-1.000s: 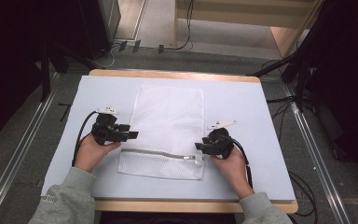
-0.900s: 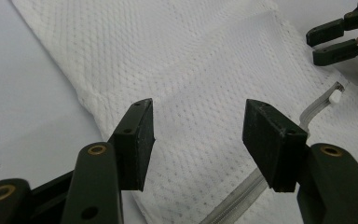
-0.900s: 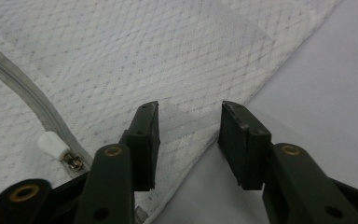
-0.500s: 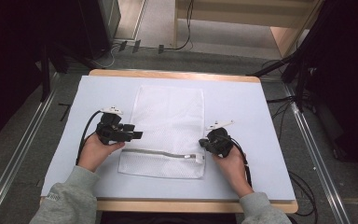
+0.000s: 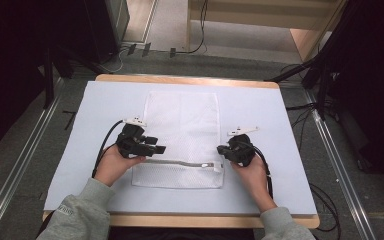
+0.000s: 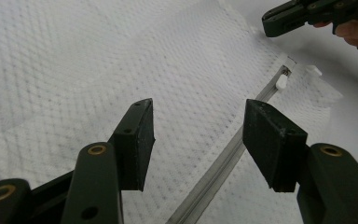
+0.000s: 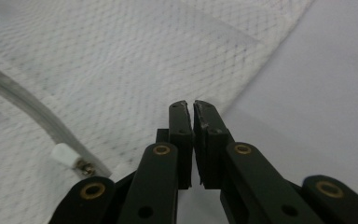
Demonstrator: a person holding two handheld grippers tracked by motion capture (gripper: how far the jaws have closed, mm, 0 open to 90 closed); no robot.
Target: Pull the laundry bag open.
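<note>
A white mesh laundry bag [image 5: 182, 130] lies flat on the pale mat, with its zipper [image 5: 175, 162] running across near the front end. My left gripper [image 5: 161, 149] hovers over the bag's left side. Its jaws are open [image 6: 196, 123] and straddle the zipper tape [image 6: 223, 156] from above, holding nothing. The white zipper pull [image 6: 282, 82] sits at the far end of the tape. My right gripper [image 5: 221, 150] is at the bag's right edge, shut with nothing between its jaws [image 7: 193, 105]. The zipper pull [image 7: 66, 154] lies just left of those jaws.
The pale mat [image 5: 265, 115] covers a wooden table [image 5: 190, 80], with bare mat on both sides of the bag. Cables trail from both grippers toward the front edge. Metal rails [image 5: 25, 165] and dark equipment flank the table.
My left gripper has slid rightward, from the bag's left edge to over the zipper. The right gripper has barely shifted.
</note>
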